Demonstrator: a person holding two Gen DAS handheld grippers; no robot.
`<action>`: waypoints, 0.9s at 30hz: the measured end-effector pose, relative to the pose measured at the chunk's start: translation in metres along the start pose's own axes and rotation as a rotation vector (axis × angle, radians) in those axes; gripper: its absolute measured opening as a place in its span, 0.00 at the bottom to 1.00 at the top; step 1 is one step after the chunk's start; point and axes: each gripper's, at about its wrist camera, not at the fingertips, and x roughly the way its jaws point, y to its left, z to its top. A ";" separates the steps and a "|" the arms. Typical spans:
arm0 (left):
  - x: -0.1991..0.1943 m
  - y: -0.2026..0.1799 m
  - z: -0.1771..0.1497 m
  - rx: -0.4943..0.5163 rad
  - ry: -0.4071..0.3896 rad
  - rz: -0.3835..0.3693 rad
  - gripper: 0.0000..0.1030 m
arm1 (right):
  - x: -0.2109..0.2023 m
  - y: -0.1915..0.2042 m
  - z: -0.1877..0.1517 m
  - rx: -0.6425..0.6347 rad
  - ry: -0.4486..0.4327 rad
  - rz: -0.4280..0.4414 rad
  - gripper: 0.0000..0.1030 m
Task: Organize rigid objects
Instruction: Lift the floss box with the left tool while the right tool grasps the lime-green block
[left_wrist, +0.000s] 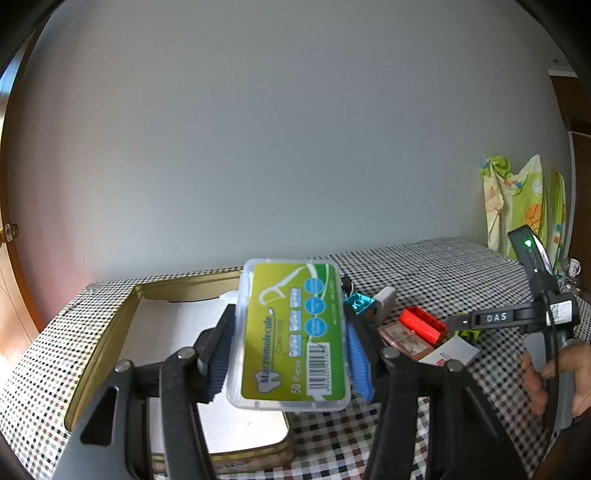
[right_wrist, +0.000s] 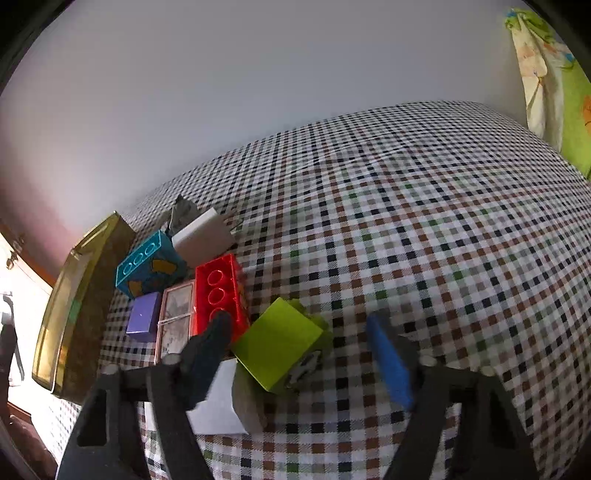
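A: Floss-pick box (left_wrist: 290, 334) is up in the air, clamped across its narrow sides by the left tool (left_wrist: 288, 350), label facing us. It hangs above the near end of the gold tin (left_wrist: 110, 332), which I take to be the collecting bin.

B: Gripped across its narrow width, so the flat case can't twist out. And the tin sits open with its pale floor bare, ready for a drop.

A: Over to the right tool (right_wrist: 299, 354). Its jaws stand partway apart around the lime-green brick (right_wrist: 277, 343), tilted on the checked surface (right_wrist: 443, 258).

B: Is it pinched yet?

A: Doesn't look so. The blue pad (right_wrist: 389, 362) stands clear of the brick on one side; on the other, the dark pad looks close, but the blur there leaves me unsure of contact.

B: So nothing is held there. The rest of the pile?

A: Bunched just beside the tin: red brick (right_wrist: 218, 291), teal brick (right_wrist: 147, 266), a small purple block (right_wrist: 144, 317), a white block (right_wrist: 203, 236) behind, a framed card (right_wrist: 175, 317) lying flat.

B: Kept close to the tin, so each transfer is short. My guess: each hand takes a piece of its own.
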 end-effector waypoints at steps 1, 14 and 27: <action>0.000 0.000 0.000 0.004 -0.002 0.002 0.52 | -0.002 -0.003 -0.001 0.004 -0.001 -0.006 0.65; 0.003 0.002 -0.003 -0.005 0.010 -0.001 0.52 | 0.008 0.006 0.005 -0.104 -0.010 -0.102 0.55; 0.010 0.011 -0.004 -0.062 0.040 -0.018 0.52 | -0.017 -0.001 0.002 -0.054 -0.133 -0.026 0.48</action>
